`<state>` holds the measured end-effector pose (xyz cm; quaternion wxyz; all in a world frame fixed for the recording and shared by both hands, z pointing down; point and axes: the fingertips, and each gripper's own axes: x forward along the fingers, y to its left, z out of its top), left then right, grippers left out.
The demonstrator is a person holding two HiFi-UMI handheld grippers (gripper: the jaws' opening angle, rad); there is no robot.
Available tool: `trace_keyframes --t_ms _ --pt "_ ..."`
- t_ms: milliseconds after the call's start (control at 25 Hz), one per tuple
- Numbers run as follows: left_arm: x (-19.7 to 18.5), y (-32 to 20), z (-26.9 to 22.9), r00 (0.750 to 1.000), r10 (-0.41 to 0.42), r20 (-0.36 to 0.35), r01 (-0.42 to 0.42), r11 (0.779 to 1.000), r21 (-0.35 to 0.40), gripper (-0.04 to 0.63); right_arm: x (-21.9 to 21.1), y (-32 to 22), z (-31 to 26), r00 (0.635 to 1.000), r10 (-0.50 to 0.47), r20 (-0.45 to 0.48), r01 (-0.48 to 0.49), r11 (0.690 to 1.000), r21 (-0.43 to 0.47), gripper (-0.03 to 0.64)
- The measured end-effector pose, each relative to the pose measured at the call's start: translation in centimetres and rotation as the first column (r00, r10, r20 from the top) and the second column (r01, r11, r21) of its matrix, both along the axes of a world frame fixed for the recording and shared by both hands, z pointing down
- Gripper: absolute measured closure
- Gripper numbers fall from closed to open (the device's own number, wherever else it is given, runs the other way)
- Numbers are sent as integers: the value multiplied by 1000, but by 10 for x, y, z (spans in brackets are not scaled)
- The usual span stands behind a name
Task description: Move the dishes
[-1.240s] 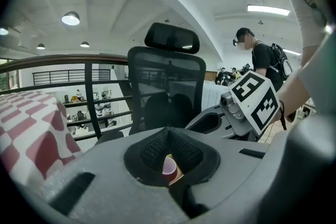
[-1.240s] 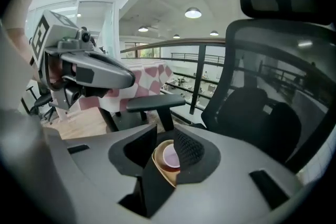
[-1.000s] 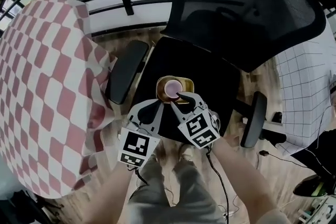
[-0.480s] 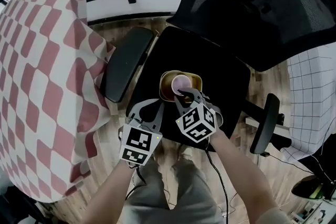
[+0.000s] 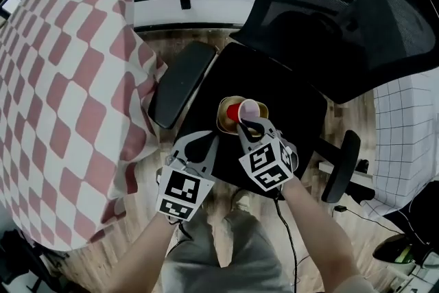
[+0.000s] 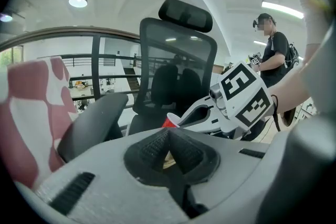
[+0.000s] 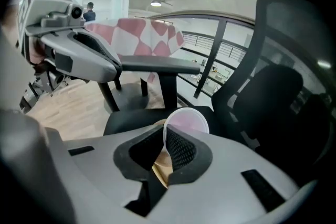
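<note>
A gold bowl (image 5: 228, 119) sits on the black seat (image 5: 288, 103) of an office chair. A red cup (image 5: 236, 111) with a pale pink inside leans over in the bowl, mouth to the right. My right gripper (image 5: 245, 124) is shut on the cup's near rim. In the right gripper view the rim of the cup (image 7: 186, 120) is pinched at my right gripper (image 7: 165, 140), with the bowl (image 7: 160, 169) showing below. My left gripper (image 5: 204, 142) hovers just left of the bowl, shut and holding nothing. From my left gripper (image 6: 169, 136) I see the cup (image 6: 168, 123) beyond.
A table under a red-and-white checked cloth (image 5: 62, 79) stands close on the left. The chair's armrests (image 5: 182, 82) (image 5: 337, 165) flank the seat and its mesh back (image 5: 343, 17) rises behind. A grid-patterned cloth (image 5: 405, 127) is on the right. A person (image 6: 273, 55) stands far off.
The cup stood upright in the bowl; now it is tipped over, red side showing, in my right gripper. The left gripper stays beside the bowl.
</note>
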<state>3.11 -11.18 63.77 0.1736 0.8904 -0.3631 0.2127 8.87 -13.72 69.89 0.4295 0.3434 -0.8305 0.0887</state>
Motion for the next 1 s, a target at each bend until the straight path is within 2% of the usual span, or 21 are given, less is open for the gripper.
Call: trace_keyframes --t_ms 280,440,520,600,680,800,920,1000 --pt "-39 -1 -143 993 -85 -80 94 988 125 581 -29 4 -160 987 13 162 -22 998 56 586" --pt "-85 5 -230 980 -165 -113 186 961 205 581 -74 7 -261 967 -68 247 34 990 138 586" --pt "-118 7 -269 962 -239 -133 266 934 240 581 -106 5 -308 948 -143 283 92 978 188 586" --pt "-152 13 -304 936 -313 -160 347 894 283 581 -137 5 -348 931 -212 299 149 964 220 586" --pt "-188 25 -332 918 -359 -168 396 852 341 581 -166 8 -376 919 -258 297 194 954 229 586" --pt "-238 49 -362 881 -437 -179 472 802 366 581 -214 17 -407 896 -336 289 267 930 254 586" --pt "-285 75 -381 846 -509 -161 527 751 397 581 -268 34 -429 858 -437 270 363 888 284 586" --pt "-314 96 -389 813 -562 -153 570 713 408 581 -305 51 -434 822 -518 238 448 845 291 586"
